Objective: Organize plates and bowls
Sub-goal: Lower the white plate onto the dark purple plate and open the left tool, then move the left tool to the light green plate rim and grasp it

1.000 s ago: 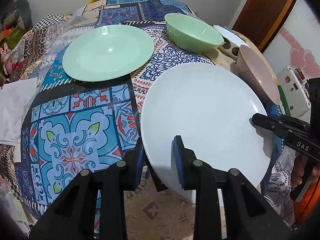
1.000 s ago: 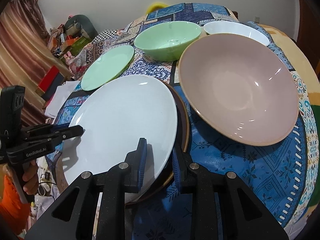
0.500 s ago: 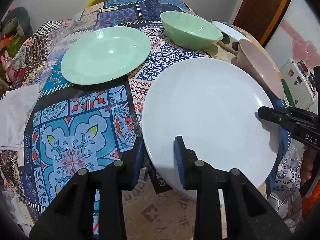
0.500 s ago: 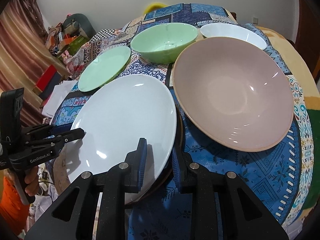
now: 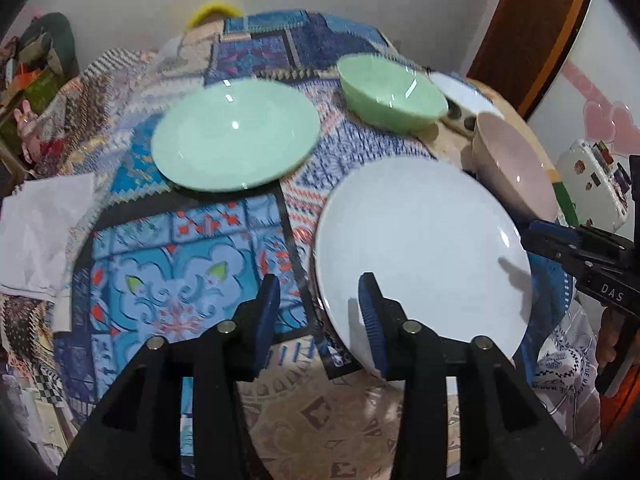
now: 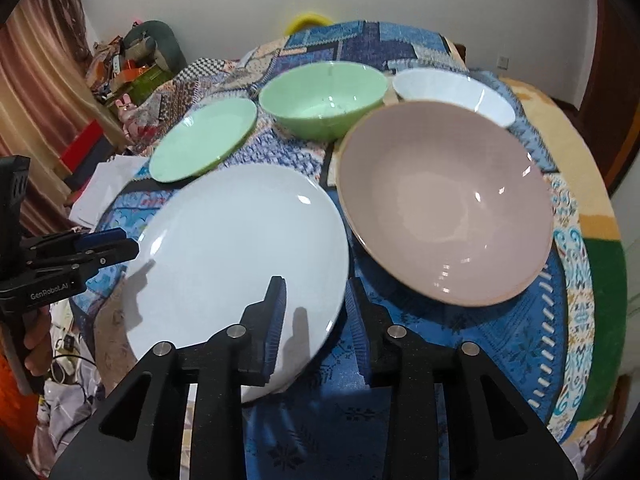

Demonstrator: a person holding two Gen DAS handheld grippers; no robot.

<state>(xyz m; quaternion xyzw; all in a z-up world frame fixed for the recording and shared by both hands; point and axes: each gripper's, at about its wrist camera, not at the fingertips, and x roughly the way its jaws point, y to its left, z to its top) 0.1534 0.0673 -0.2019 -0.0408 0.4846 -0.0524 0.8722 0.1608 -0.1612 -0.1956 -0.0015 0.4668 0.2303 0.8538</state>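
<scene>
Plate (image 6: 232, 248) left of bowl (image 6: 444, 204)

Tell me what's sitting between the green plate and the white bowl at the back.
The green bowl sits between the green plate and the white bowl, clearest in the right wrist view.

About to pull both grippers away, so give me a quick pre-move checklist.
1. Left gripper free of white plate: ok, jaws opening, rim between them, pads off it.
2. Right gripper free of white plate: ok, jaws opening, pads off the rim.
3. White plate fully on table: cannot tell, near rim seems to overhang the edge.
4. Green plate uncovered: ok.
</scene>
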